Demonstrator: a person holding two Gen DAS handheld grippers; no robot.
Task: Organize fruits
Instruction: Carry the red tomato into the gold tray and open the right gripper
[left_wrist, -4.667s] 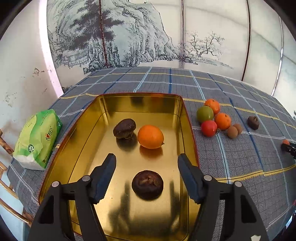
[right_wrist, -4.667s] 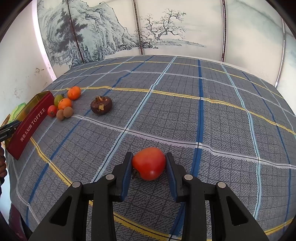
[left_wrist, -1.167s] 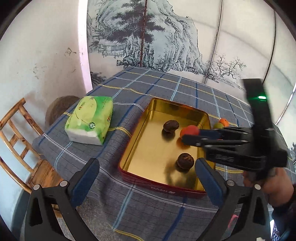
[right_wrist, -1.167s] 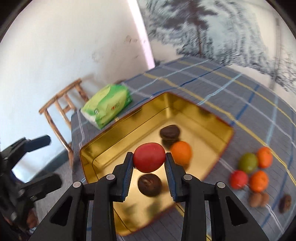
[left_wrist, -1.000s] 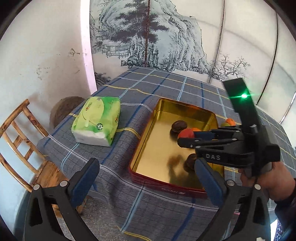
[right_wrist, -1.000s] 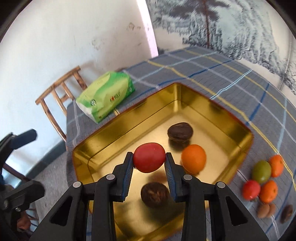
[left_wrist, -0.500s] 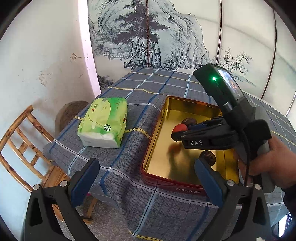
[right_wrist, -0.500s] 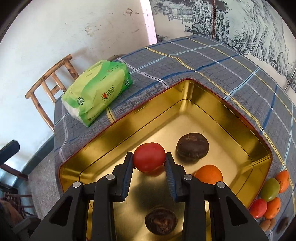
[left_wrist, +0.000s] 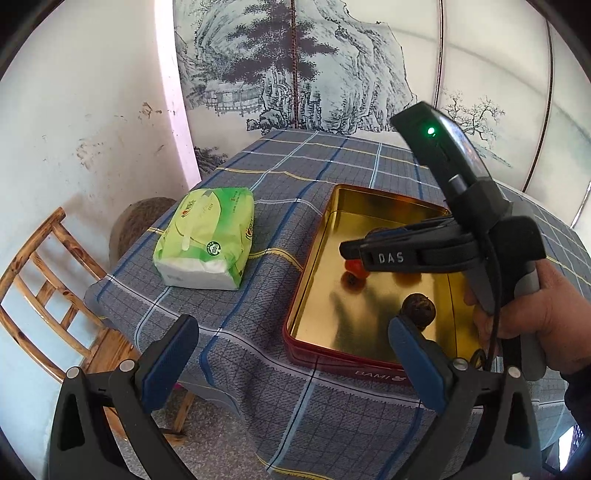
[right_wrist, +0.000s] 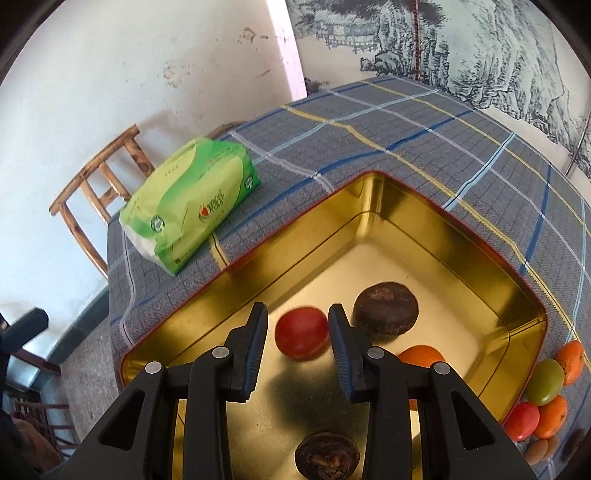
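Note:
A gold tin tray (right_wrist: 424, 236) with a red rim sits on the plaid cloth. My right gripper (right_wrist: 298, 323) is open over it, and the red tomato (right_wrist: 301, 333) lies on the tray floor between its fingers. A dark round fruit (right_wrist: 386, 308), an orange (right_wrist: 421, 356) and a second dark fruit (right_wrist: 327, 458) lie in the tray too. In the left wrist view my left gripper (left_wrist: 291, 354) is open and empty, held off the table's near edge, looking at the tray (left_wrist: 314, 280), the tomato (left_wrist: 355, 266) and the right gripper (left_wrist: 351, 249).
A green tissue pack (right_wrist: 188, 201) lies left of the tray, also in the left wrist view (left_wrist: 207, 242). Several loose fruits (right_wrist: 543, 395) sit on the cloth right of the tray. A wooden chair (left_wrist: 44, 280) stands by the table's left edge.
My right gripper lowered into the tray and opened, letting the tomato go onto the tray floor. My left gripper drifted slightly, still open.

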